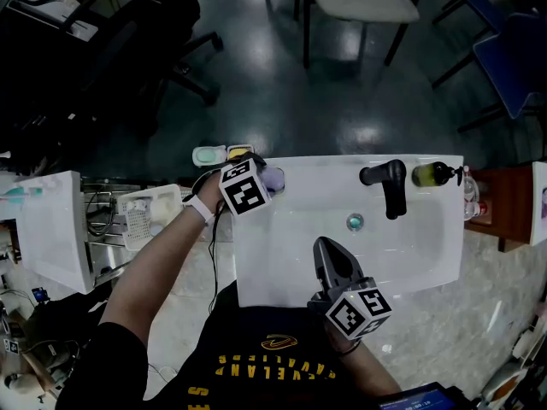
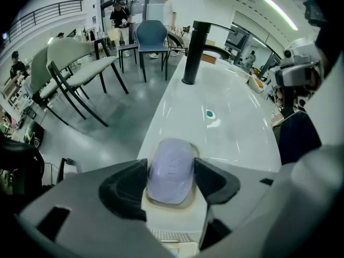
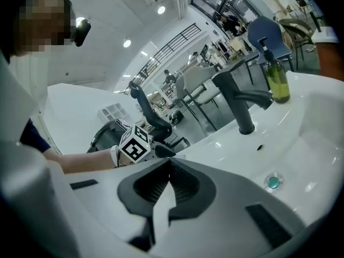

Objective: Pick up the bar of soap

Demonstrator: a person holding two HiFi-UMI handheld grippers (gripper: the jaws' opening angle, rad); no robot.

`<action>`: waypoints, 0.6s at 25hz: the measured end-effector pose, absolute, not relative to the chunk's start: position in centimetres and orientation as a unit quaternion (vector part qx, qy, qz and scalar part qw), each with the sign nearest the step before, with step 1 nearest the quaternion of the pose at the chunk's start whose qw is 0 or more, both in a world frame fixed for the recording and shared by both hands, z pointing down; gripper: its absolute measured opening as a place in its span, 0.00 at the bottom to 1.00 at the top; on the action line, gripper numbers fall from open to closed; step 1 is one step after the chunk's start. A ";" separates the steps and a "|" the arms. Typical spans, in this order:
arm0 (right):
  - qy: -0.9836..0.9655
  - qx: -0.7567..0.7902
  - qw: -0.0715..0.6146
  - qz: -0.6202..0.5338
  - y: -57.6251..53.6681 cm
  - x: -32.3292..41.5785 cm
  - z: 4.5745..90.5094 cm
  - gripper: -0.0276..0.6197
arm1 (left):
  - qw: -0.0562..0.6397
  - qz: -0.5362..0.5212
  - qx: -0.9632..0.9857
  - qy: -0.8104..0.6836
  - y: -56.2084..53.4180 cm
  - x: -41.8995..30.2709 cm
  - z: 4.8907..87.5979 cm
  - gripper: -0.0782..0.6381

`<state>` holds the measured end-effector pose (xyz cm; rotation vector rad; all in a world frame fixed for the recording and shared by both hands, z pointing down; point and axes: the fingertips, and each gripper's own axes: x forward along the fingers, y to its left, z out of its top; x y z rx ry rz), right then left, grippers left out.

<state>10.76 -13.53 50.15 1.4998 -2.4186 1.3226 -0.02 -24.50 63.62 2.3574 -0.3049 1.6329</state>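
A: Head view?
B: The left gripper (image 1: 259, 171) is down at the back-left corner of the sink (image 1: 427, 254), over the lilac bar of soap (image 1: 275, 178). The right gripper (image 1: 325, 246) hangs above the front rim, well apart from the soap.

A: Left gripper view?
B: The jaws are wide, one pad on each side of the bar of soap (image 2: 171, 171), which sits in a cream soap dish (image 2: 174, 215). The pads are right at its flanks, but no firm squeeze shows. It's not lifted yet. The bar looks rounded and is probably slick. I'd seat the pads low on its widest part, close square, then lift straight up. Otherwise it may squirt out or drag the dish along.

A: Right gripper view?
B: The jaws are together with nothing between them. It looks across the basin, past the black faucet (image 3: 242, 104). This step doesn't need it, so I'd park it clear of the lift path.
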 end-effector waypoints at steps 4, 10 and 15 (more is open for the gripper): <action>-0.769 0.479 0.003 0.424 -13.6 10.8 50.2 0.06 | 0.117 0.570 0.806 -0.104 -24.6 -0.3 63.7 0.51; -0.767 0.478 0.003 0.427 -13.4 10.7 50.4 0.06 | 0.033 0.609 0.785 -0.110 -24.9 -0.5 63.8 0.51; -0.765 0.479 0.000 0.430 -13.5 10.8 50.4 0.06 | -0.008 0.623 0.773 -0.120 -25.2 -0.4 64.0 0.51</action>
